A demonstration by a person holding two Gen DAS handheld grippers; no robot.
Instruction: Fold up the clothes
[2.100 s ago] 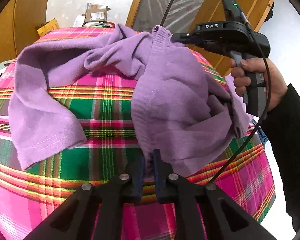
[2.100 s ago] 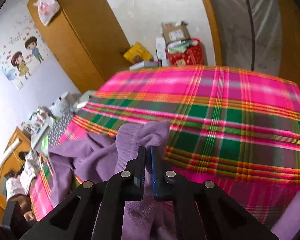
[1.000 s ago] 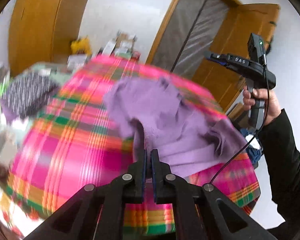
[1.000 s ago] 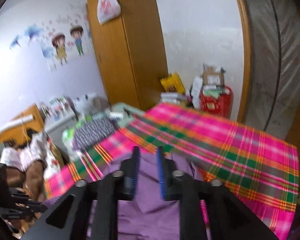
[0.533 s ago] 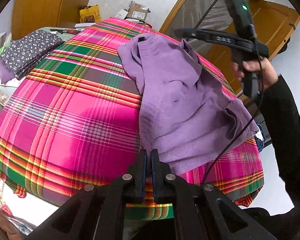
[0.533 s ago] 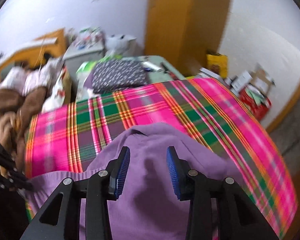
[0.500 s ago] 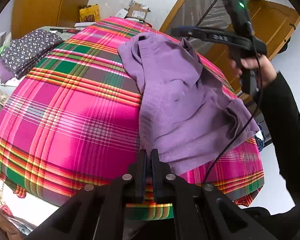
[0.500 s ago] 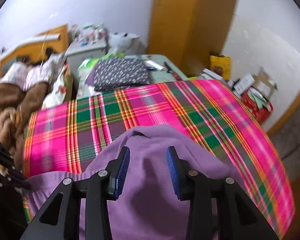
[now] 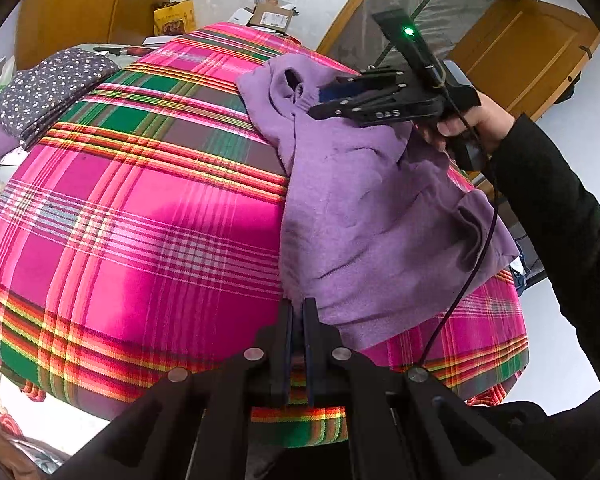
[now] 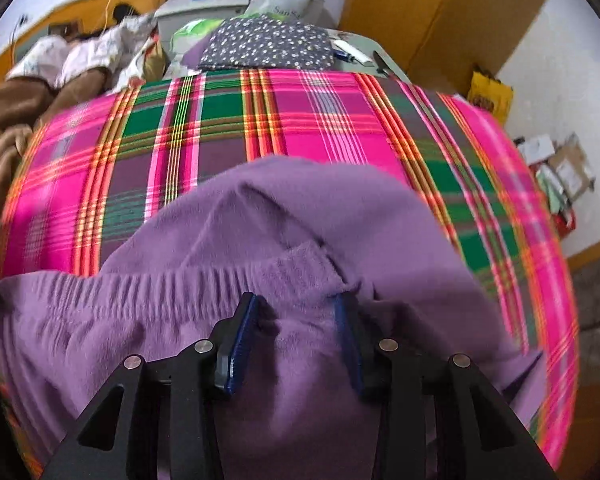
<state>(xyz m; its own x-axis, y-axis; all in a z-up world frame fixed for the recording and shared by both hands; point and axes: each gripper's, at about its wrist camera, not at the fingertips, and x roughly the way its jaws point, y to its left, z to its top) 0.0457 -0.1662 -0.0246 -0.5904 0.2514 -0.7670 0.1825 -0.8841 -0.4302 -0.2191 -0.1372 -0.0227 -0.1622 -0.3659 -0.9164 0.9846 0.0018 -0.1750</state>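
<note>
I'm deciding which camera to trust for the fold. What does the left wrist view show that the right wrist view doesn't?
Only the left wrist view shows the right tool from outside with the person's hand, and the left tool shut on the purple knit sweater's near edge. Only the right wrist view shows the sweater's ribbed band and the fabric between its open fingers. Both share the sweater, the pink plaid cloth and the folded dotted grey cloth.

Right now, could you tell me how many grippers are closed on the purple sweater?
1. The left gripper is shut on the purple sweater's near edge. The right gripper hovers at its ribbed far end, jaws open, gripping nothing.
</note>
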